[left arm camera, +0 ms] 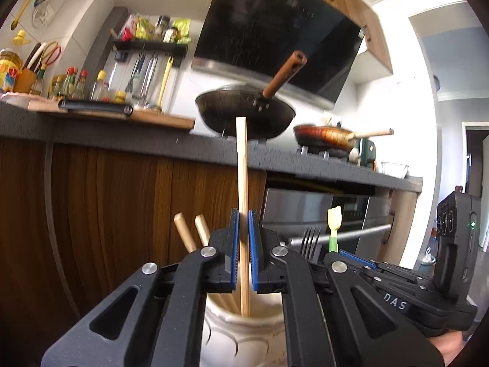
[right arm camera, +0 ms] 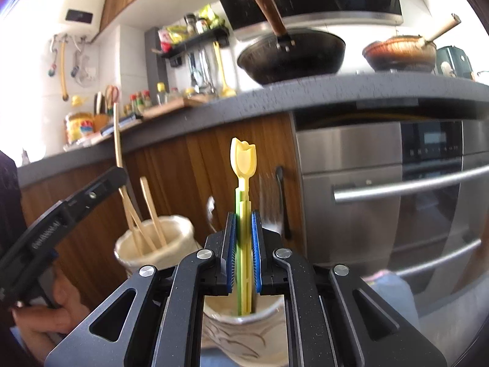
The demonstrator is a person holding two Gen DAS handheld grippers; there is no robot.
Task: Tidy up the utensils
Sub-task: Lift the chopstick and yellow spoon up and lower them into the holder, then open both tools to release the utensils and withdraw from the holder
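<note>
The left tool (left arm camera: 243, 238) clamps an upright bamboo chopstick (left arm camera: 242, 165) over the cream ceramic holder (left arm camera: 244, 333); the right tool (right arm camera: 243, 238) grips a yellow-green tulip-topped utensil (right arm camera: 243, 165) beside that holder.

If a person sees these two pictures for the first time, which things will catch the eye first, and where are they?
In the left wrist view, the left gripper is shut on an upright wooden chopstick whose lower end stands in a cream holder. In the right wrist view, the right gripper clamps a yellow and green tulip-shaped utensil over a patterned cup. Behind them, a black wok sits on the grey counter.
</note>
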